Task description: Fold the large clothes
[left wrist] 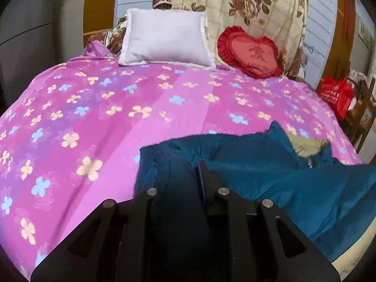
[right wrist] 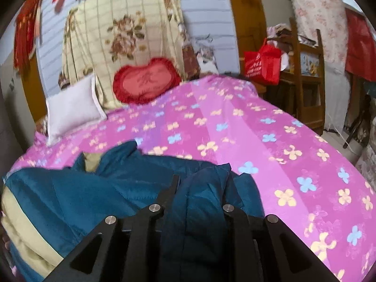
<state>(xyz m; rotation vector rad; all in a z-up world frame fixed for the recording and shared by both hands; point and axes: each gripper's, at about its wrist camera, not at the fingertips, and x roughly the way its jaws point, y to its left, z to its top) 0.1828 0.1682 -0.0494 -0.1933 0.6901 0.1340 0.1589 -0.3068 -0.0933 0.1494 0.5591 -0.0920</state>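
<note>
your left tongs and right tongs each clamp thick folds of the teal jacket; uneven pulling may slip the slick fabric free.

The black two-finger left gripper points toward 12 o'clock, its jaws clamped on a bunched fold of teal quilted jacket. The black two-finger right gripper likewise aims at 12 o'clock, jaws pinching another fold.

Jacket on bed, near edge, bunched between both claws. Pillow and heart cushion at the head, cushion right of pillow. Bag beyond bed's right side.
</note>
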